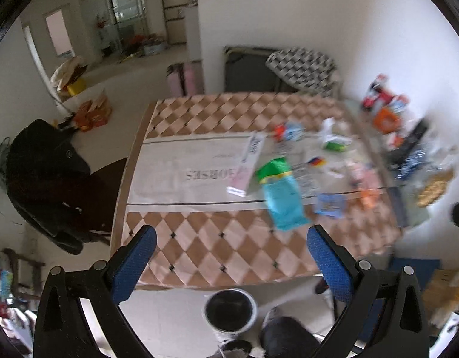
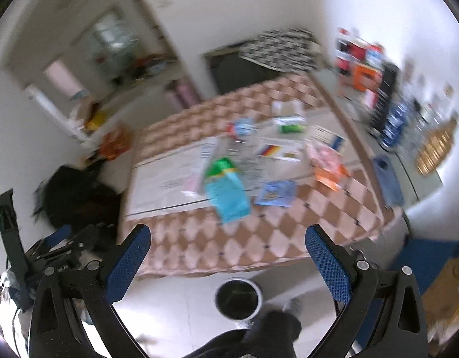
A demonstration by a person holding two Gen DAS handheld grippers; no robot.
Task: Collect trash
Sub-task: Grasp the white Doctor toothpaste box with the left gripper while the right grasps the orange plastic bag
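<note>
Left wrist view: left gripper (image 1: 232, 238) spread wide, holding nothing, high above the table (image 1: 217, 247). Right gripper (image 2: 228, 237) likewise. Nearest trash, a teal packet (image 1: 284, 201), lies flat; recommend descending squarely over it. Bin (image 1: 231, 310) stands on the floor below.

Table (image 1: 217, 247) under a brown-and-cream diamond-checked cloth, a white printed sheet (image 1: 184, 176) across its middle. A light blue packet with a green top (image 1: 281, 197) lies near centre, a small blue packet (image 1: 331, 204) just right of it, a green-and-white carton (image 1: 334, 140) farther back, and other blurred wrappers to the right.
</note>
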